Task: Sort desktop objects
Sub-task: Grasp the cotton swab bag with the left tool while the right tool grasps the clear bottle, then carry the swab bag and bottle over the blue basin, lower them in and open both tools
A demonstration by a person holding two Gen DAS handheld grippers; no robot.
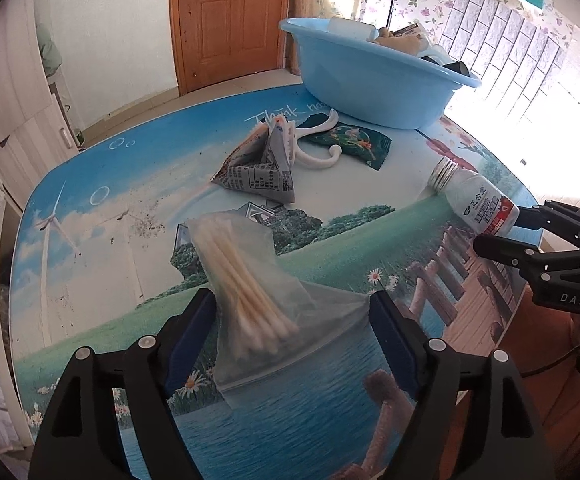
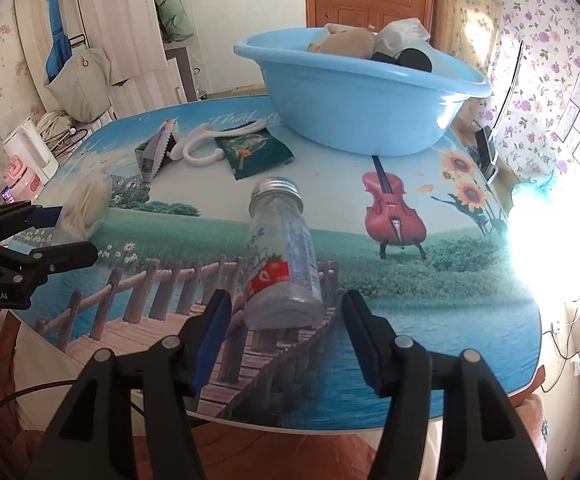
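The left gripper (image 1: pixel 292 320) stood wide around the cotton swab bag (image 1: pixel 249 292) at the table's near edge, not pressing; the right gripper (image 2: pixel 285 332) stood apart around the bottle (image 2: pixel 281 252). The round bottle could roll off.

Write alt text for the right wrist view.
The right hand-held gripper is open around the base of a clear plastic bottle with a silver cap, which lies on a scenic-print table with neither pad touching it. Behind sit a light blue plastic basin full of items, a dark green snack packet and a white plastic hook.
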